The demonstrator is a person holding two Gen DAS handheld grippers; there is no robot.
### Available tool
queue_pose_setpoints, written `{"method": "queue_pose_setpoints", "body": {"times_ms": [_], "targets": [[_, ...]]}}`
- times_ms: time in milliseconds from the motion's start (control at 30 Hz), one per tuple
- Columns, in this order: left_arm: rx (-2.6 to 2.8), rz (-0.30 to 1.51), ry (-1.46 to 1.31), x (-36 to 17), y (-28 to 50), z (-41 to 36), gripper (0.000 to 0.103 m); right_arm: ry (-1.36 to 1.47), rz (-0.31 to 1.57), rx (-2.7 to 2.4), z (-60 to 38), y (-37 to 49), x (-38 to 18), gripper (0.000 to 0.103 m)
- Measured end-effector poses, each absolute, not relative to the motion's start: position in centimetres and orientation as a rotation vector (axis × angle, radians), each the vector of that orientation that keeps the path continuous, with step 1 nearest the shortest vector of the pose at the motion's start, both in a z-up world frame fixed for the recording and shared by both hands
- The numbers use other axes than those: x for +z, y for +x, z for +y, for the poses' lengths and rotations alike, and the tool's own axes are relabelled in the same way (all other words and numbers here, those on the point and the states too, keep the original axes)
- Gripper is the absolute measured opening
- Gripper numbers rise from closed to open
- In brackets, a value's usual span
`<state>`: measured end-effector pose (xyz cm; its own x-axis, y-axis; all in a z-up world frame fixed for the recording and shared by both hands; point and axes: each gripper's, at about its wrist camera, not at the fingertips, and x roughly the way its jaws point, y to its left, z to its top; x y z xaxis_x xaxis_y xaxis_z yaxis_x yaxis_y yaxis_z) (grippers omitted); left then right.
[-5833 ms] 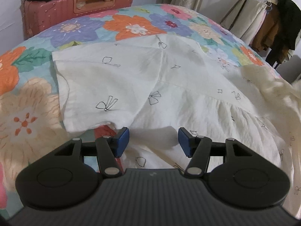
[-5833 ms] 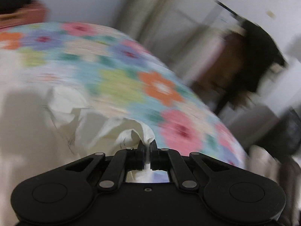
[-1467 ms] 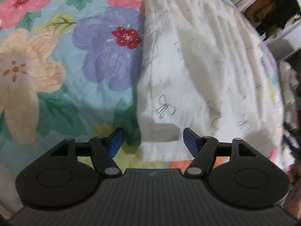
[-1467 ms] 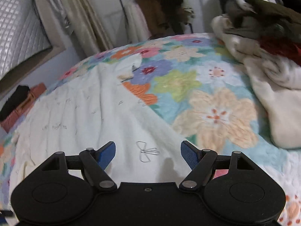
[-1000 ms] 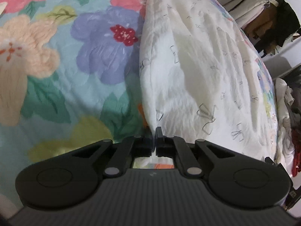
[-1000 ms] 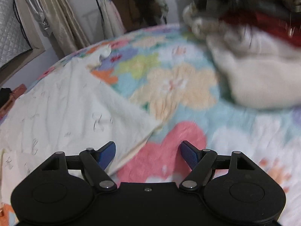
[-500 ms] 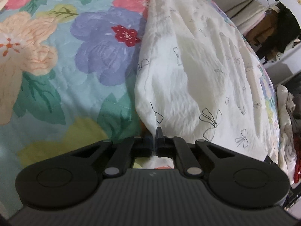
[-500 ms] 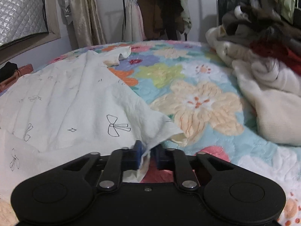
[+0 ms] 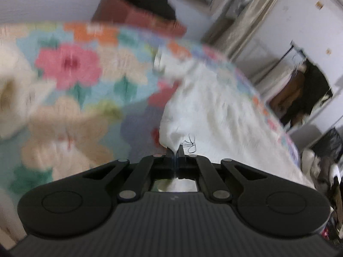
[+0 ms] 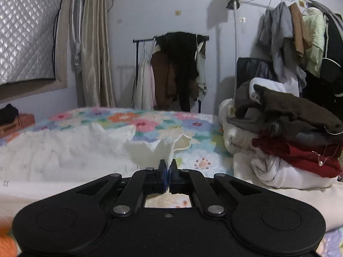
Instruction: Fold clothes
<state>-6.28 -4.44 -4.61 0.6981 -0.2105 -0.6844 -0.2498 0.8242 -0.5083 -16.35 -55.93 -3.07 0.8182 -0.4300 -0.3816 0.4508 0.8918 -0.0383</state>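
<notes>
The left gripper (image 9: 176, 150) is clamped on an edge of the white bow-print garment (image 9: 218, 111), its fingers (image 9: 169, 153) pressed together with cloth pinched between them, as they were half a second ago. The left view has swung up and gone blurry: where it looked down on the floral bedspread (image 9: 70, 68) before, it now takes in the far wall, the reddish suitcase (image 9: 137, 15) with something black on top, and the curtain (image 9: 242, 21) at the far right. The garment stretches away from the fingers toward the far right across the bed.

The right gripper (image 10: 168, 166) is likewise closed on a corner of the same garment (image 10: 64, 147), cloth rising in a small peak just beyond the fingers (image 10: 162, 167). A second ago these fingers stood wide apart over the bedspread; half a second ago they were nearly closed on the corner. The right view has levelled out, so the fabric now lies low across the near left of the bed, with the floral bedspread (image 10: 150, 120) showing beyond it. A pile of clothes (image 10: 285, 132) sits on the bed at the right, and a clothes rack (image 10: 171, 70) stands by the far wall.
</notes>
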Motion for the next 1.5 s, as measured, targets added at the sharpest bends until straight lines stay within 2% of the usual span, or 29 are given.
{"method": "queue_pose_setpoints", "body": {"times_ms": [67,133,233,367,433,533,667,800,933,1100,1167,1200,1267,1333,1400,1500], "targets": [[0.035,0.955,-0.612,-7.7,-5.8,-5.6,0.001,0.057,0.488,-0.492,-56.8,-15.2,-5.3,0.001],[-0.057,1.021,-0.587,-9.2,-5.9,-6.1,0.001,0.097,0.544,-0.498,-57.3,-15.1,-7.2,0.001],[-0.045,0.947,-0.534,-7.7,-5.9,-6.0,0.001,0.136,0.571,-0.490,-57.4,-15.9,-8.4,0.001],[-0.013,0.788,-0.473,-4.7,-7.1,-5.3,0.001,0.161,0.488,-0.437,-56.6,-18.2,-5.5,0.001],[0.011,0.798,-0.431,-4.9,-7.7,-5.1,0.001,0.129,0.441,-0.405,-55.4,-19.2,-4.4,0.001],[0.047,0.860,-0.434,-6.2,-8.4,-4.6,0.001,0.015,0.529,-0.424,-54.6,-18.1,-6.3,0.001],[0.090,0.856,-0.369,-6.1,-8.7,-4.5,0.001,0.125,0.554,-0.398,-54.8,-18.7,-8.0,0.001],[0.088,0.955,-0.399,-7.8,-8.0,-4.7,0.002,0.109,0.622,-0.396,-55.3,-17.9,-9.8,0.002],[0.109,1.000,-0.403,-9.4,-7.7,-4.8,0.002,0.215,0.666,-0.397,-56.6,-18.0,-11.5,0.002],[0.108,0.998,-0.415,-8.8,-8.1,-4.7,0.003,0.131,0.689,-0.397,-55.7,-18.2,-12.0,0.004],[0.093,0.980,-0.443,-8.2,-8.5,-4.3,0.004,0.097,0.731,-0.431,-55.7,-18.1,-11.4,0.013],[0.084,0.964,-0.439,-7.8,-8.6,-4.3,0.005,0.099,0.764,-0.455,-55.8,-18.1,-10.8,0.024],[0.076,0.938,-0.418,-7.1,-8.6,-4.4,0.008,0.099,0.778,-0.482,-55.8,-18.4,-8.8,0.028],[0.057,0.919,-0.449,-6.7,-8.6,-4.3,0.009,0.081,0.742,-0.480,-55.5,-18.8,-6.7,0.040],[0.020,0.908,-0.472,-5.7,-8.5,-4.3,0.009,0.089,0.709,-0.451,-55.3,-18.5,-4.5,0.042],[-0.035,0.836,-0.441,-2.6,-8.6,-4.6,0.022,0.121,0.686,-0.336,-55.3,-16.5,-1.3,0.046]]}}
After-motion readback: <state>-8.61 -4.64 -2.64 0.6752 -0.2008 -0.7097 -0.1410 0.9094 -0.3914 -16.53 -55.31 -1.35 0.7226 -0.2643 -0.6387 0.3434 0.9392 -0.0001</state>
